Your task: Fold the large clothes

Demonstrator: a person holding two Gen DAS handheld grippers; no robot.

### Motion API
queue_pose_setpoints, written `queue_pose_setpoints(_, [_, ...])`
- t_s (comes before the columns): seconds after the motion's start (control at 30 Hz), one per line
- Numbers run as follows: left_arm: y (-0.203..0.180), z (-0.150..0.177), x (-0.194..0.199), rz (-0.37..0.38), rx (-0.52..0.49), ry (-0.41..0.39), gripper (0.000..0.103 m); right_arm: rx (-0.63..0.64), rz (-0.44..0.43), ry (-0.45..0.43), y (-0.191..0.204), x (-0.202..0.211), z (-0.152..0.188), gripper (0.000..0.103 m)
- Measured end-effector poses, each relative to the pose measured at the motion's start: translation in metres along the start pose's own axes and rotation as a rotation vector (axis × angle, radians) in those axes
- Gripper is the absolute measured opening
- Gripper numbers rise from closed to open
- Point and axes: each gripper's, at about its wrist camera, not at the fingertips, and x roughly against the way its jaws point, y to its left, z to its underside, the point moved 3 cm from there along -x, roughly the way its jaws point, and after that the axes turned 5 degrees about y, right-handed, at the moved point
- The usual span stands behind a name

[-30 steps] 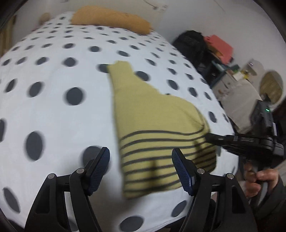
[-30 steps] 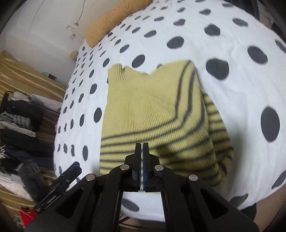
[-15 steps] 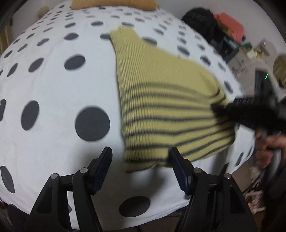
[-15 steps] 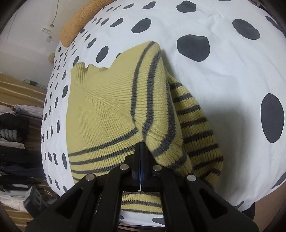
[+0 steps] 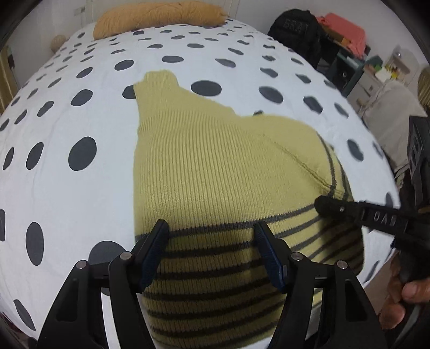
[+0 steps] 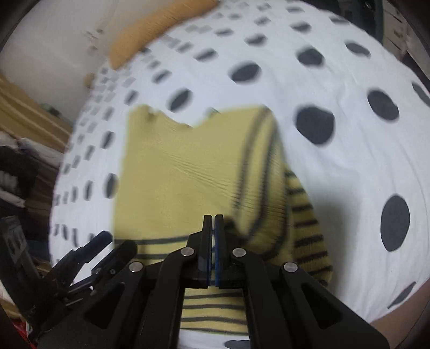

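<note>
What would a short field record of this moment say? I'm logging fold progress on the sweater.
garment: yellow striped sweater, partly folded
surface: polka-dot bedspread
left gripper: open, over the striped hem
right gripper: shut; a grip on the sweater cannot be confirmed
background: orange pillow at the far end of the bed

Yellow striped sweater (image 6: 182,171) on the polka-dot bed (image 6: 349,166)

The right hand-held gripper (image 6: 213,222) pinches its folded sleeve; the left hand-held gripper (image 6: 107,243) is at lower left.
</note>
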Motion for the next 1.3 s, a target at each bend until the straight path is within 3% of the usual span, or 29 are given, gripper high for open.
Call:
queue_pose_setpoints(0.1, [-0.007,0.006,0.001,-0.044,-0.048,-0.024,0.067,-0.073,-0.091,0.011,-0.025,-0.011,0.002,0.000])
queue_pose_setpoints(0.27, [0.003,0.003,0.005,-0.009,-0.023,-0.004,0.068,-0.073,-0.087,0.015,-0.023,-0.008,0.001,0.000])
queue_pose_setpoints(0.53, [0.025,-0.027,0.027,-0.011,0.054,-0.054,0.068,-0.008,-0.101,-0.102,0.011,0.032,-0.021,0.002])
queue_pose_setpoints(0.67, [0.047,-0.051,0.012,-0.071,0.107,-0.044,0.069,0.013,-0.144,-0.079,0.025,0.019,-0.047,0.002])
queue_pose_setpoints(0.7, [0.057,-0.054,0.005,-0.069,0.134,-0.023,0.069,0.010,-0.141,-0.047,0.025,0.007,-0.052,0.002])
queue_pose_setpoints(0.77, [0.077,-0.057,-0.002,-0.039,0.199,-0.002,0.069,-0.008,-0.028,0.027,0.013,-0.026,-0.056,0.000])
queue_pose_setpoints(0.8, [0.088,-0.058,-0.001,-0.030,0.229,-0.005,0.069,-0.021,-0.013,0.037,0.003,-0.038,-0.057,0.000])
queue_pose_setpoints(0.9, [0.124,-0.060,0.010,0.011,0.295,-0.042,0.080,-0.126,-0.149,-0.021,-0.017,-0.020,-0.053,0.002])
queue_pose_setpoints(0.97, [0.145,-0.061,0.014,0.090,0.330,-0.048,0.084,-0.116,-0.177,-0.094,-0.027,0.010,-0.040,0.006])
queue_pose_setpoints(1.0, [0.153,-0.062,0.013,0.126,0.341,-0.044,0.084,-0.111,-0.185,-0.115,-0.035,0.023,-0.029,0.023])
queue_pose_setpoints(1.03, [0.159,-0.062,0.011,0.168,0.351,-0.032,0.085,-0.118,-0.192,-0.122,-0.045,0.033,-0.018,0.061])
queue_pose_setpoints(1.07, [0.161,-0.063,0.008,0.191,0.350,-0.020,0.085,-0.135,-0.187,-0.125,-0.056,0.042,-0.003,0.079])
queue_pose_setpoints(1.1, [0.161,-0.064,0.004,0.213,0.342,-0.006,0.085,-0.157,-0.183,-0.137,-0.067,0.051,0.014,0.089])
queue_pose_setpoints(1.3, [0.129,-0.069,-0.034,0.299,0.287,0.078,0.086,-0.209,-0.260,-0.069,-0.103,0.045,0.087,0.090])
